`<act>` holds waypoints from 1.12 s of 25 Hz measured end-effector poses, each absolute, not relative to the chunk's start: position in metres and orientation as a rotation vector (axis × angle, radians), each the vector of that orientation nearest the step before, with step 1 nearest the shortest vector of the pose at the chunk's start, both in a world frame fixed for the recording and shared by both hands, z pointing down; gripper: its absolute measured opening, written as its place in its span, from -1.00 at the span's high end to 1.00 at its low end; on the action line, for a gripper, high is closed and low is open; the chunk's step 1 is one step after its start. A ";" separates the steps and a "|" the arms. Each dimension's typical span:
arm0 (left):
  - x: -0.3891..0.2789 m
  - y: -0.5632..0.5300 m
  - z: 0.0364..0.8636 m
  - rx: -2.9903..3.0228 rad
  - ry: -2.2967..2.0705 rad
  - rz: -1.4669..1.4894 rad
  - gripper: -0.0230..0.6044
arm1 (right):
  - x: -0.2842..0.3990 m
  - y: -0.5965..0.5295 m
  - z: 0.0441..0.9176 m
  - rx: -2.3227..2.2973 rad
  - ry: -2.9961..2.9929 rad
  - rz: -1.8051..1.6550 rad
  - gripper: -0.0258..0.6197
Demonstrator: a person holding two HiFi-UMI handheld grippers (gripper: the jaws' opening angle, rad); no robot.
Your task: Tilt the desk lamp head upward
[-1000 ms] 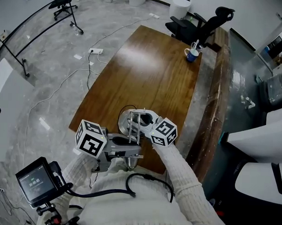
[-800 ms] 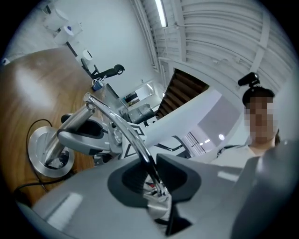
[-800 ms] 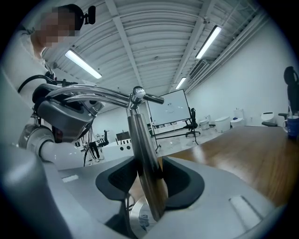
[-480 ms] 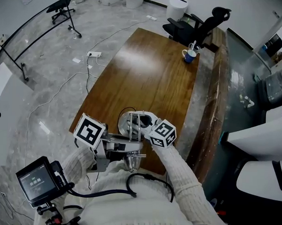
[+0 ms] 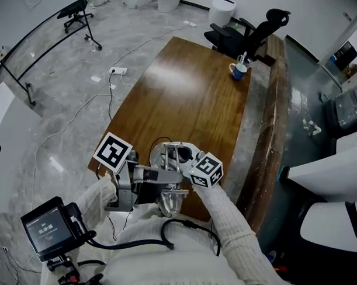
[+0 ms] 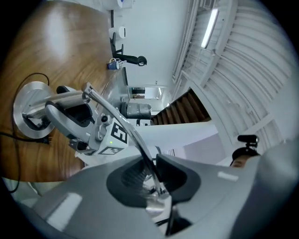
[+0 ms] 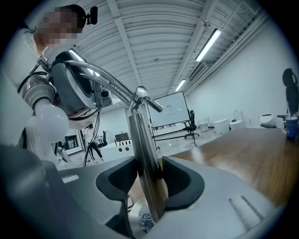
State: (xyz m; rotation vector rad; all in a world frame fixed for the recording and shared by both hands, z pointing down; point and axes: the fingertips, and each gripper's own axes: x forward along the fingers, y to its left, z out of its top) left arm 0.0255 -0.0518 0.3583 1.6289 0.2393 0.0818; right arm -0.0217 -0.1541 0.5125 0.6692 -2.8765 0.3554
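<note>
The head [image 5: 172,201] sits at lower centre of the head view, a chrome shade hanging over the near edge of the desk [image 5: 192,93]. In the right gripper view it shows at upper left, its white bulb [image 7: 46,120] pointing down, so the upward tilt looks not yet made.

A thin arm [image 6: 114,114] carries the head, and the left claw [image 6: 152,176] is clamped on that rod just beside the head, with the jaws almost together and the rod pinched between the pads. Gripping so close to the head probably gives direct control of its angle – turning the wrist there should swing the shade up. In the left gripper view a chrome bit of the head lies right under the jaws at bottom centre, touching or nearly so.

The arm meets a thick pole [image 7: 142,154] at a small knob. The right claw [image 7: 150,181] is closed on this pole low down, both pads pressing its sides, most likely to brace the stand so it does not tip or slide while the other claw works. From this claw the head lies up and to the left, well apart.

The round base [image 5: 158,151] rests on the desk at centre frame in the head view, its cable trailing left.
</note>
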 end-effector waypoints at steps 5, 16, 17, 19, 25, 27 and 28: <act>0.027 -0.049 0.356 1.643 0.286 0.042 0.74 | -0.021 -0.152 0.513 0.667 -2.879 0.369 0.41; 0.025 -0.037 0.360 1.756 0.320 0.007 0.36 | -0.015 -0.154 0.514 0.651 -2.875 0.329 0.40; 0.025 -0.037 0.360 1.744 0.323 -0.005 0.36 | -0.015 -0.154 0.514 0.655 -2.860 0.296 0.41; 0.024 -0.038 0.360 1.726 0.327 -0.022 0.36 | -0.012 -0.154 0.510 0.681 -2.822 0.192 0.39; 0.023 -0.039 0.358 1.711 0.341 -0.035 0.36 | 0.021 -0.145 0.483 0.816 -2.763 -0.152 0.29; 0.023 -0.039 0.358 1.705 0.344 -0.044 0.37 | 0.036 -0.136 0.474 0.829 -2.670 -0.337 0.28; 0.022 -0.039 0.359 1.703 0.343 -0.046 0.37 | 0.042 -0.129 0.466 0.839 -2.623 -0.420 0.25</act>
